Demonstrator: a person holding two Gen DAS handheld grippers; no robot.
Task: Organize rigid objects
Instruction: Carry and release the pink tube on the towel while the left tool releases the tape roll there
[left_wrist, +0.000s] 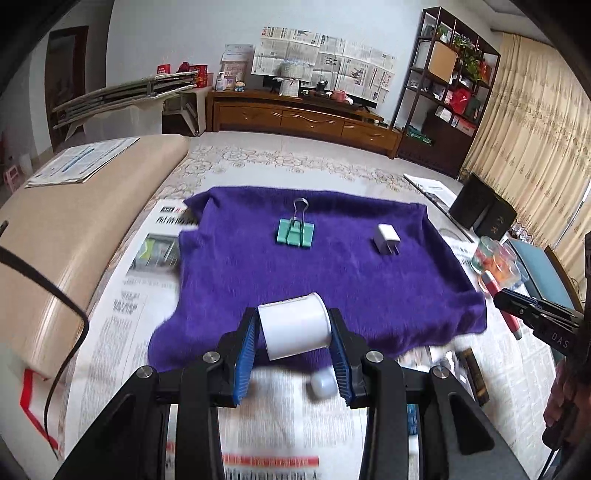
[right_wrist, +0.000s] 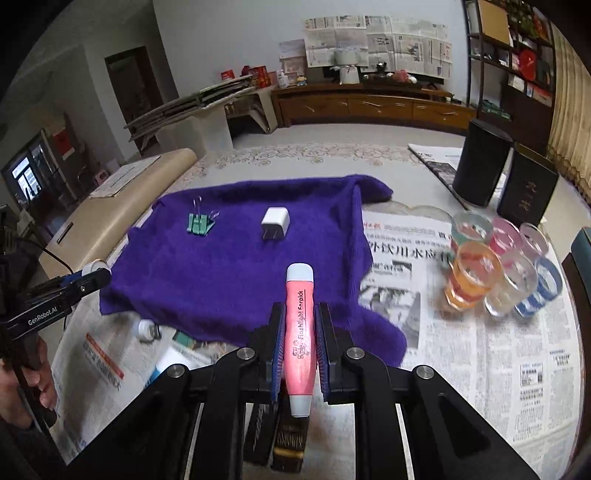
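Observation:
My left gripper is shut on a white cylindrical cup, held on its side above the near edge of the purple cloth. My right gripper is shut on a pink flashlight earpick that points forward over the cloth's near edge. On the cloth lie a green binder clip and a white charger plug. The right gripper also shows at the right edge of the left wrist view, and the left gripper at the left of the right wrist view.
Newspaper covers the table. Several coloured glasses stand at the right, with two black boxes behind them. A small white bulb-like object lies under the left gripper. A dark rectangular item lies below the right gripper. A beige sofa arm borders the left.

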